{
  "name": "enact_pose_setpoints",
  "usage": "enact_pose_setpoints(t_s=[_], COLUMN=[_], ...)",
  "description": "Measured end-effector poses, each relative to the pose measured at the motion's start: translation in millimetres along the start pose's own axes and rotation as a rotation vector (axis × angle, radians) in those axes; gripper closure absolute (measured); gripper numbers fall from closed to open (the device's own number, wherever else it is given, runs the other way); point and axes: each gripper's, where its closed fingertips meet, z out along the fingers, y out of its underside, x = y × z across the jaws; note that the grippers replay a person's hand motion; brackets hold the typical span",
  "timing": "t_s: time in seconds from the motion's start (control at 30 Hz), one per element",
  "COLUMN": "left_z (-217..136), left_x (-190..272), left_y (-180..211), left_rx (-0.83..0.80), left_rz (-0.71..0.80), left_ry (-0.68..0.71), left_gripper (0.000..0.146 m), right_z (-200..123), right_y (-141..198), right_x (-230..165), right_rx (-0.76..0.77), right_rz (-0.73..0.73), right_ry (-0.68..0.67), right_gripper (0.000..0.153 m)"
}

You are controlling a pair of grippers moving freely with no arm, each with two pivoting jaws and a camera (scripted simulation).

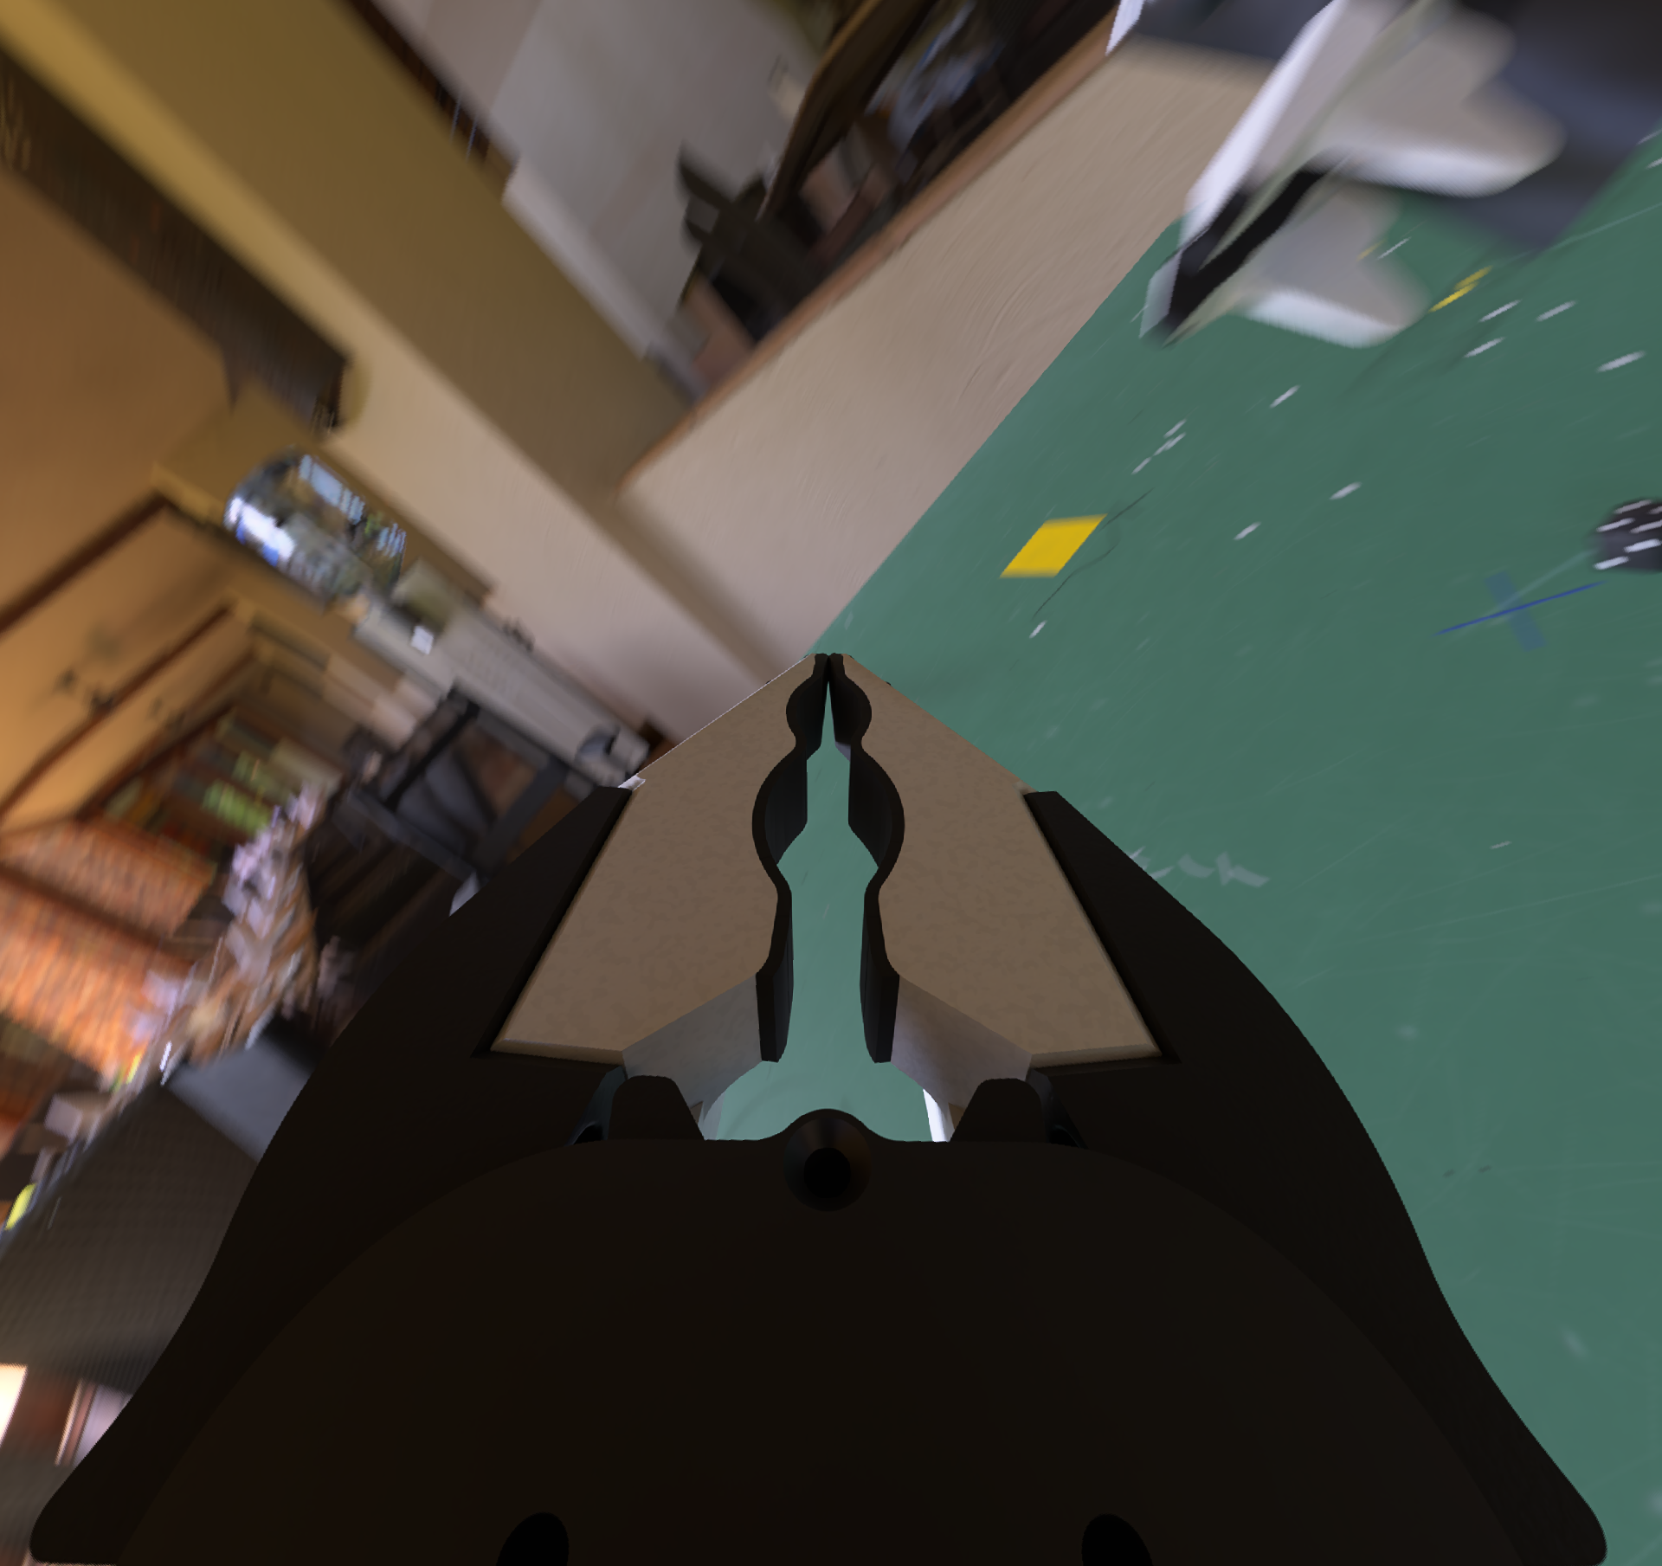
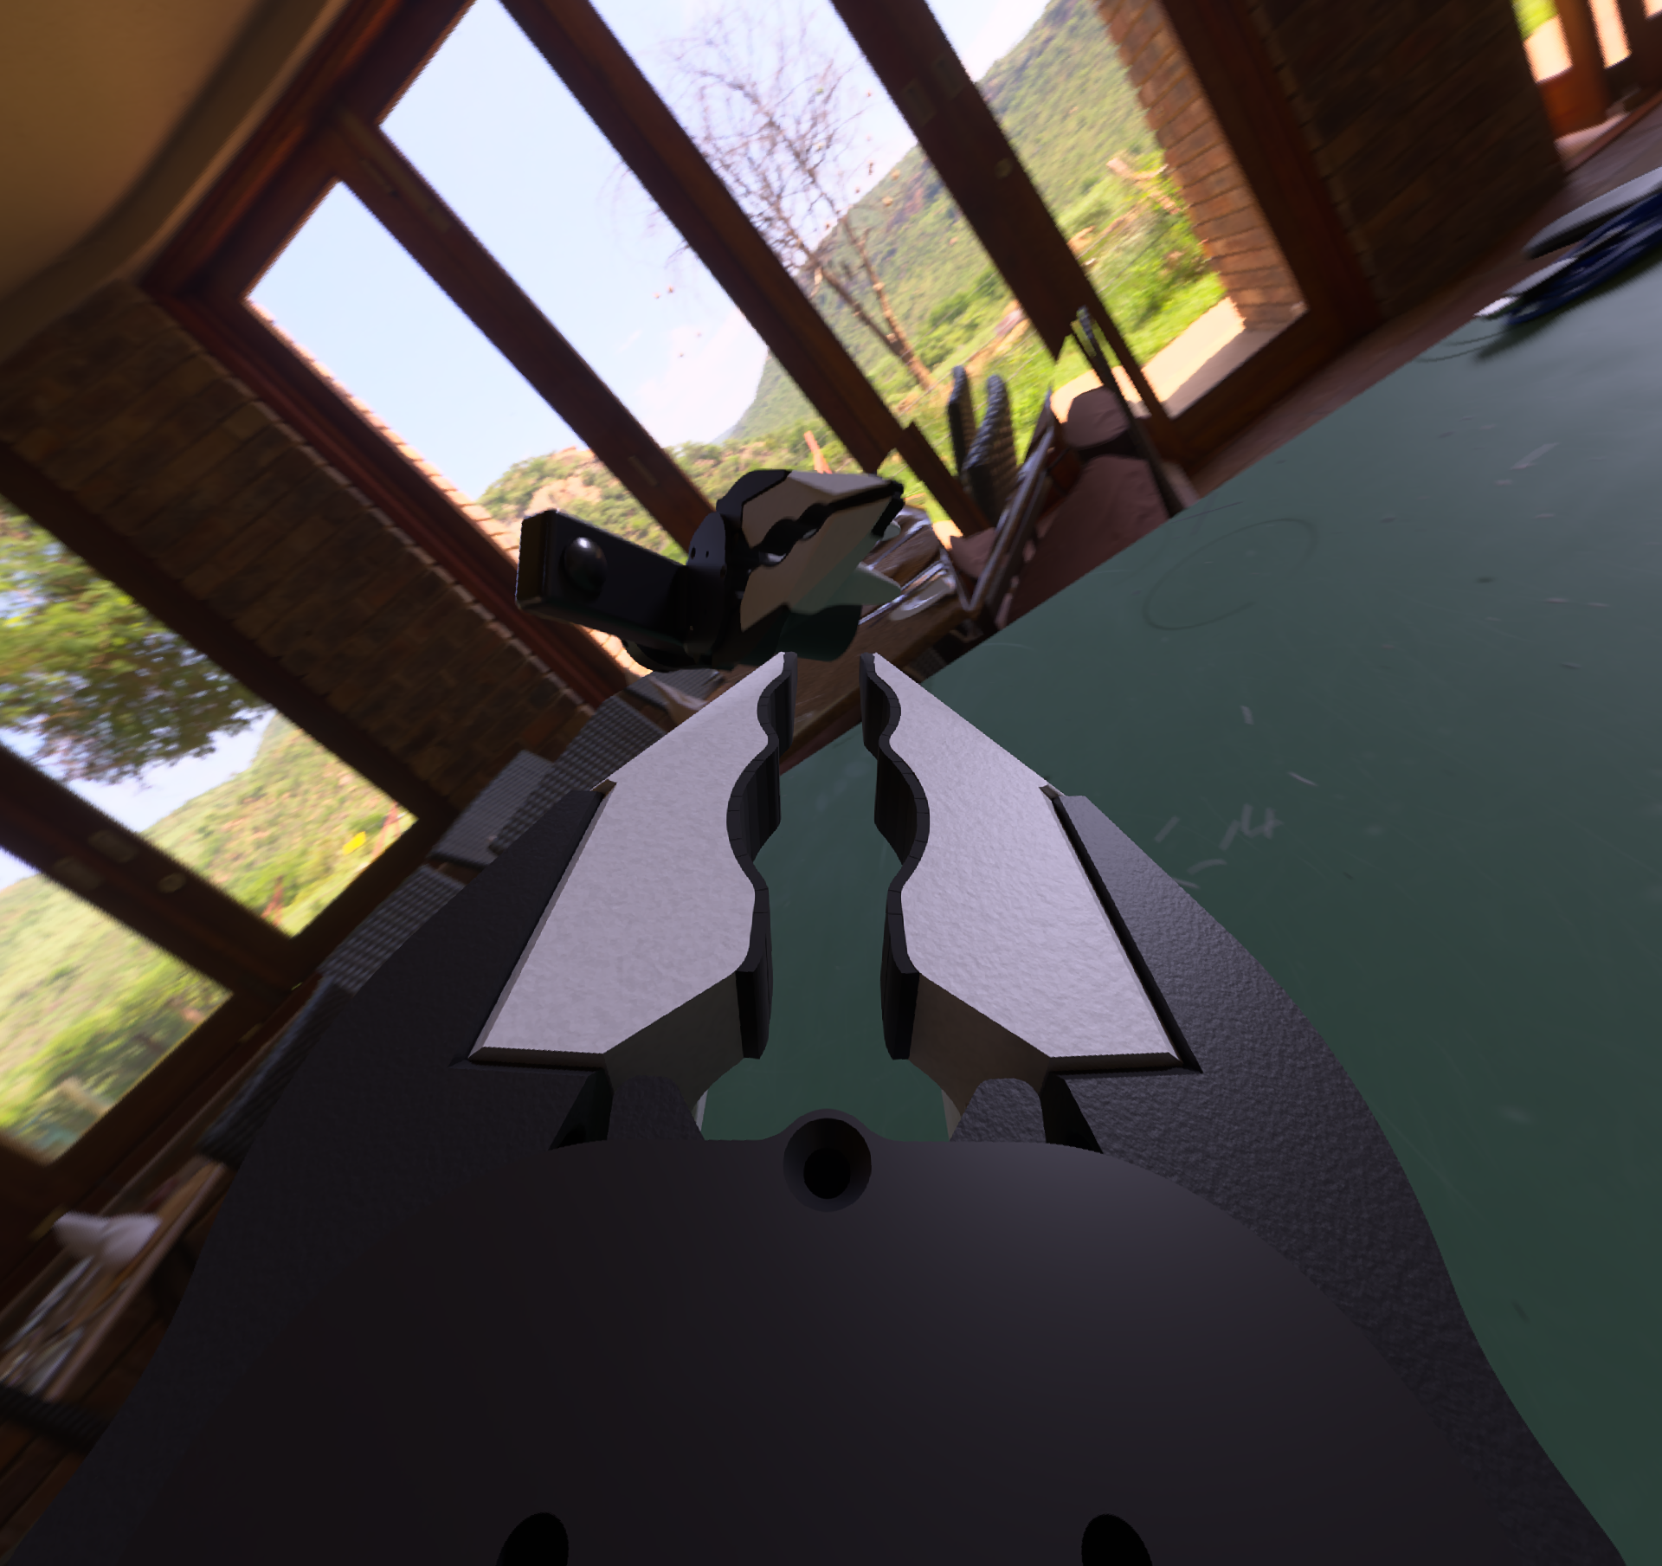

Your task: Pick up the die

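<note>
Neither gripper holds the die (image 1: 1632, 535) (dark, on the green mat (image 1: 1349, 803)): left gripper (image 1: 827, 664) closed empty, right gripper (image 2: 826, 668) parted; pickup remains.

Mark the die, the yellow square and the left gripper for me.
die (image 1: 1632, 535), left wrist view, its dark spotted face.
yellow square (image 1: 1052, 545), left wrist view, its middle.
left gripper (image 1: 828, 662), left wrist view, between its fingertips.
</note>
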Motion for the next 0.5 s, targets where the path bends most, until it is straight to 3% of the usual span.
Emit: enact_pose_setpoints(t_s=[0.07,0.13,0.23,0.37,0.5], left_z=[-1.5,-3.4,-17.1,-69.4,-89.6], left_x=[-20.7,-22.8,14.7,72.5,106.2], left_y=[27.0,37.4,30.4,44.7,79.8], left_rx=[-0.126,-0.163,-0.166,-0.466,-0.701], left_rz=[-0.059,-0.153,-0.207,-0.254,-0.275], left_ry=[-0.071,-0.027,0.311,0.767,0.865], left_gripper=[0.146,0.146,0.146,0.13,0.114], right_z=[-16.4,-30.2,-35.9,-26.7,-19.6], right_y=[-0.1,4.1,20.4,44.9,57.9], right_x=[2.1,5.7,7.9,6.5,12.0], right_rx=[0.027,0.033,-0.034,-0.153,-0.204], right_rz=[-0.01,-0.025,-0.112,-0.196,-0.217], right_ry=[0.047,0.101,0.189,0.23,0.235], right_gripper=[0.139,0.139,0.139,0.138,0.137])
